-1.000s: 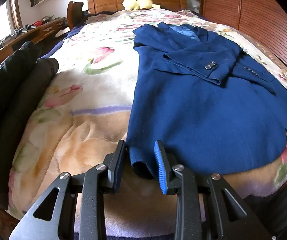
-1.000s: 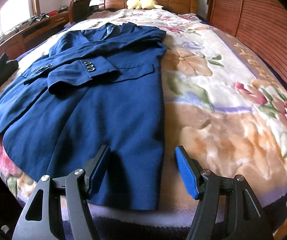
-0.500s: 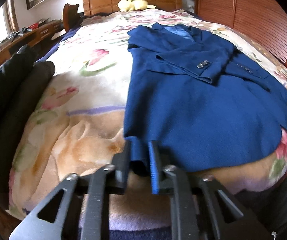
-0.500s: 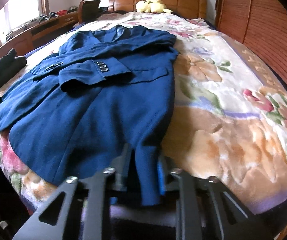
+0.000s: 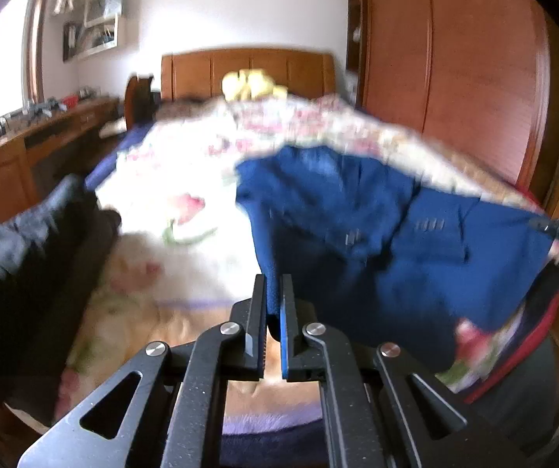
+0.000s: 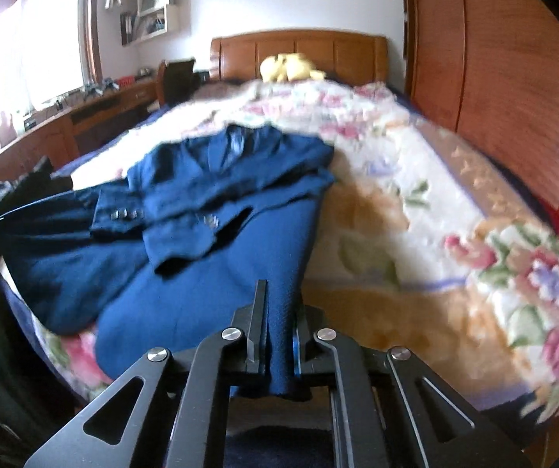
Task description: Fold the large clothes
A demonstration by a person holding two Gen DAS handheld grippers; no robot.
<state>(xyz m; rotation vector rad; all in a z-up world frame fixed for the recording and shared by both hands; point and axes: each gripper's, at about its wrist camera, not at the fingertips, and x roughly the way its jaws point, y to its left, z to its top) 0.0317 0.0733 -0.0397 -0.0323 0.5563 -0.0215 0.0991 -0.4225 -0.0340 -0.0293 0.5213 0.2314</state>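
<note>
Blue jacket [image 6: 217,273] on the floral blanket [image 6: 455,214], sleeves crossed over its front, now has its hem raised off the bed where a second ago it lay flat, so the bottom-to-collar fold looks underway. Both tools went from wide open to closed on the two hem corners: left gripper [image 5: 274,314] jaws nearly together, clamped on the jacket's corner. Right gripper [image 6: 279,323] likewise pinches a bunched strip of hem between its jaws.
</note>
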